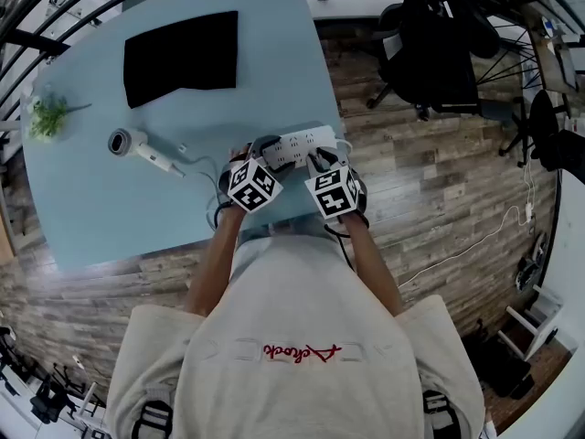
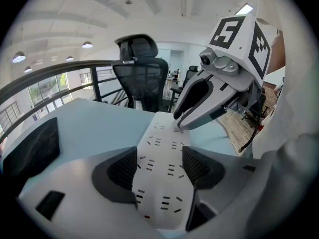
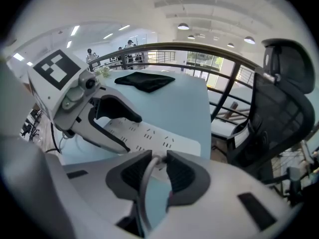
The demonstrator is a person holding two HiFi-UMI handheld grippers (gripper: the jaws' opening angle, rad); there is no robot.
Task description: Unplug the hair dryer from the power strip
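Observation:
A white power strip (image 1: 297,143) lies near the front right corner of the light blue table (image 1: 91,208). A grey-white hair dryer (image 1: 137,146) rests to its left, and its cable (image 1: 196,161) runs toward the strip. My left gripper (image 1: 263,158) straddles the strip (image 2: 162,133), and the pads (image 2: 127,171) press on its two long sides. My right gripper (image 1: 320,161) points steeply down at the strip's right end (image 3: 149,133). In the right gripper view a grey cable (image 3: 144,183) runs up between the pads (image 3: 182,173) to a plug at the strip. A gap shows beside the cable.
A black cloth (image 1: 181,55) lies at the back of the table and a small plant (image 1: 46,117) stands at its left edge. A black office chair (image 1: 430,53) stands on the wood floor just right of the table. A railing (image 3: 199,49) runs behind.

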